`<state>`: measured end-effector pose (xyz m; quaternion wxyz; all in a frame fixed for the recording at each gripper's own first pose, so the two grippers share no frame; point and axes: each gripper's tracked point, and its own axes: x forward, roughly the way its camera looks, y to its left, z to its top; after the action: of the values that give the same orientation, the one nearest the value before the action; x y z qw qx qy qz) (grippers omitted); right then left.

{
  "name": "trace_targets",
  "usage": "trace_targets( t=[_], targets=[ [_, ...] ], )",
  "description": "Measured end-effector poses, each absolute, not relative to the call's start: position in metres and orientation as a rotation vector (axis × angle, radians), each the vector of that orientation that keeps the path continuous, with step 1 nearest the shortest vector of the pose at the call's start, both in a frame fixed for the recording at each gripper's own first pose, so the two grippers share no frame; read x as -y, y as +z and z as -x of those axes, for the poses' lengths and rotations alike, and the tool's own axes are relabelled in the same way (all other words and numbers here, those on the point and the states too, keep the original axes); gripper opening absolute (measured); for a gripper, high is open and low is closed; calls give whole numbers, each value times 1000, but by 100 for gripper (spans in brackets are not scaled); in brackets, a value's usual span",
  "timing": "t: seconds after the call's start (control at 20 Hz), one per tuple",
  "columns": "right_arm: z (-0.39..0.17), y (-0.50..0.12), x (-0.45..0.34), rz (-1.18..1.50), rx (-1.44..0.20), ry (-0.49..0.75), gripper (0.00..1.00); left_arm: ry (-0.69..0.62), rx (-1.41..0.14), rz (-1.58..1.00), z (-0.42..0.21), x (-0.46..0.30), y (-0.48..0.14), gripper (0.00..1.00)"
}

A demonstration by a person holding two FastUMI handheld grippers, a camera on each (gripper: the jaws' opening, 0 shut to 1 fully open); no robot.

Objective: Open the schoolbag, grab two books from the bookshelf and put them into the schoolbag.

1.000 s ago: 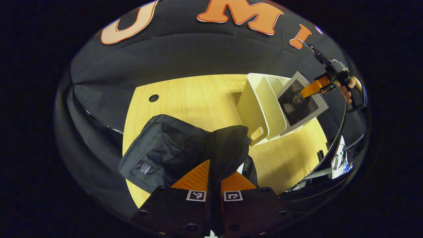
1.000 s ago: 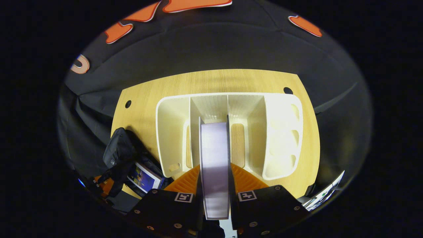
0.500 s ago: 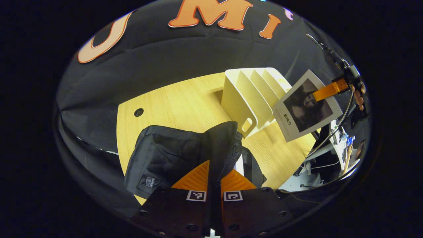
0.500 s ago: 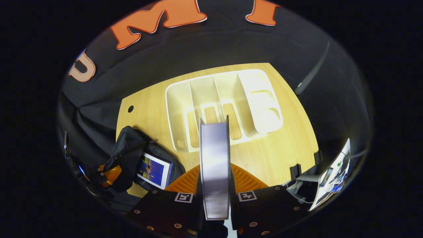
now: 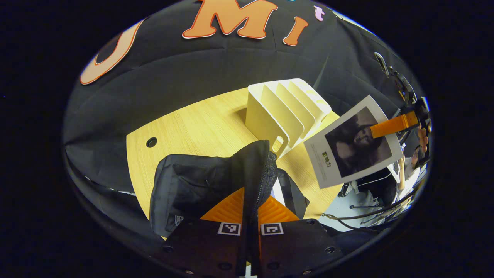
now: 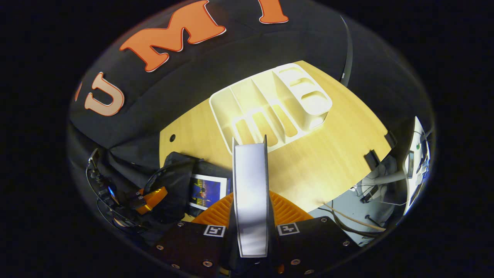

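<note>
Glare on bookshelf [image 6: 270,104], fisheye-warped edges

Wooden table [image 5: 200,123], round hole [image 5: 151,142]; cables [image 6: 347,220] beyond edge.

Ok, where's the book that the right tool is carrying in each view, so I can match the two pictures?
Left gripper view: the grey-bordered book hangs at the right, cover facing the camera, pinched by the right tool, beside the bookshelf.
Right gripper view: the book stands edge-on at bottom centre, clamped between that tool's own fingers.
Shared landmark: the white bookshelf on the wooden table.
</note>
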<state>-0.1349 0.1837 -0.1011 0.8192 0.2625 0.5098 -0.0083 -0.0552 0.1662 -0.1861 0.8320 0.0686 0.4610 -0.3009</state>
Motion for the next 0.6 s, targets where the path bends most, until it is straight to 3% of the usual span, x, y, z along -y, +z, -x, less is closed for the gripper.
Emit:
trace_targets(
  t=[0.35,0.6],
  targets=[
    [138,-98,-244,-732,-986,122,34,-679,-956,-118,46,-176,-176,5],
    [124,-129,-293,-870,-976,225,34,-694,-957,-98,44,-180,-176,5]
  ],
)
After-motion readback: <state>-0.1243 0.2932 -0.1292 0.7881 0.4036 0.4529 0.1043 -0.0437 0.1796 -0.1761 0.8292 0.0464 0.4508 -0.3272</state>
